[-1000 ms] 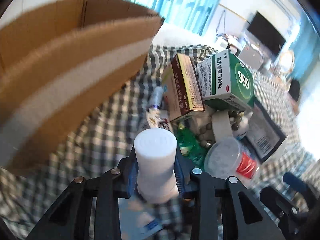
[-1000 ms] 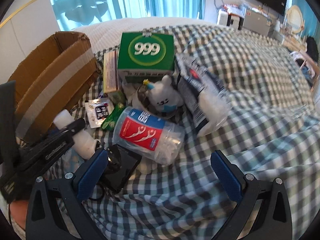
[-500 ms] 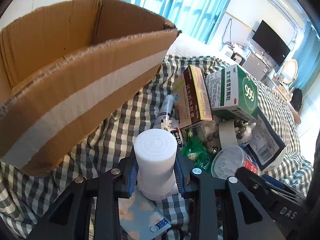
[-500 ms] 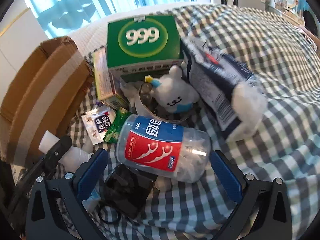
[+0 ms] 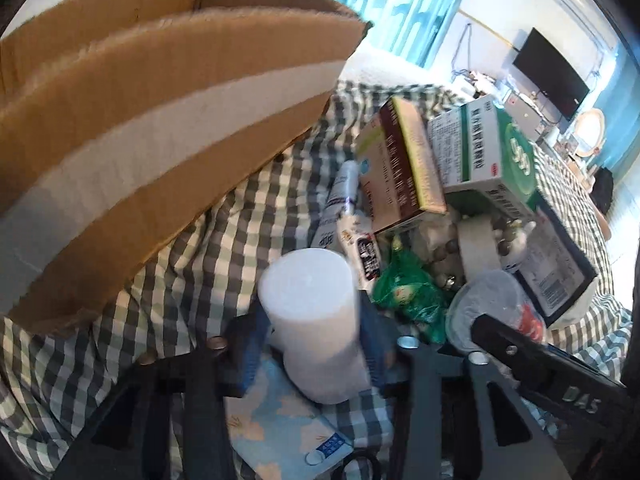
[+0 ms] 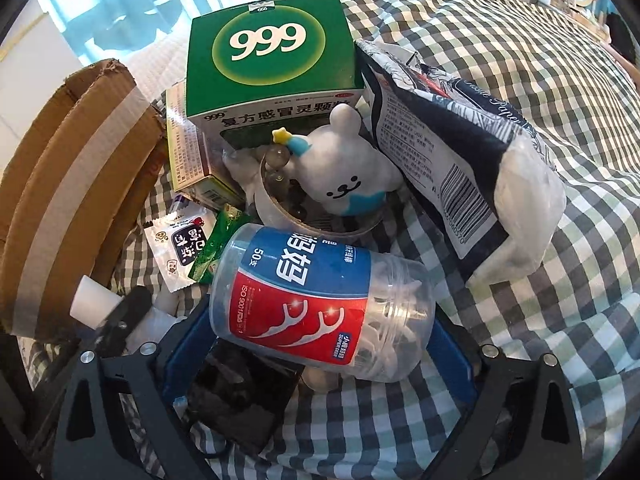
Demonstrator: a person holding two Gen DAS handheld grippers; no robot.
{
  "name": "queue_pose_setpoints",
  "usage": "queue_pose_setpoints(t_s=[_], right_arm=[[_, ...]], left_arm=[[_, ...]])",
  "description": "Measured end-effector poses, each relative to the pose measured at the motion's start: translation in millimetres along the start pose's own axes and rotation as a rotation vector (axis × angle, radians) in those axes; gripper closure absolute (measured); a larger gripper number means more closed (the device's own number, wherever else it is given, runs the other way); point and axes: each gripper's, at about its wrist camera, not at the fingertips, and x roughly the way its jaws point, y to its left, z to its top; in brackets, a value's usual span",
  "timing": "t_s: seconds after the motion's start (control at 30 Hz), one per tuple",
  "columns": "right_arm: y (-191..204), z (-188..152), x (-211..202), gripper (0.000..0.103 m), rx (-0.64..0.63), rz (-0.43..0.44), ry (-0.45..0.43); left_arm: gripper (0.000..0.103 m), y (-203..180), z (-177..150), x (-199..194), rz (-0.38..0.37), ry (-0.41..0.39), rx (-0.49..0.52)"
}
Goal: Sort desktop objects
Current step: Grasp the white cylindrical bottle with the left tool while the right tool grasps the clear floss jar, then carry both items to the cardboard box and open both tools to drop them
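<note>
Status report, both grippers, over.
Left gripper opening around white bottle. Right gripper closing, straddling floss-pick jar, pads not yet touching. Black case underneath.

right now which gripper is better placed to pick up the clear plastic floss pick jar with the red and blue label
Right. The right gripper already straddles the clear floss pick jar, its jaws closing with the jar lying between them. The left gripper is opening around the white plastic bottle, with the jar off to its side.

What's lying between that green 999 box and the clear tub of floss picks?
A white toy bear in a tape roll with beads lies between the 999 box and the tub, in the right wrist view.
</note>
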Motion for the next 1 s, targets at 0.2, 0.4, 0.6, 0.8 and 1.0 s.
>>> queue_pose_setpoints(t_s=[0.2,0.4,0.6,0.8,1.0], right_arm=[[-3,-3,-4,0.007,-0.001,0.006,-0.002],[-5,-9,-23,0.007,-0.007,0.026,-0.027],[4,-11,-51,0.008,-0.05,0.036,-0.084],[6,-15,-64,0.008,-0.091,0.029,-0.118],[12,-28,-87,0.008,-0.122,0.031,-0.163]], left_arm=[[0.044,4,-3,9,-0.042,0.045,-0.023],[0.07,-8,-5,-8,-0.043,-0.032,0.036],[0.07,-4,2,-19,-0.052,-0.059,0.006],[0.07,-7,-3,-32,-0.045,-0.112,0.041],[0.07,-5,-2,-54,-0.048,-0.172,0.074]])
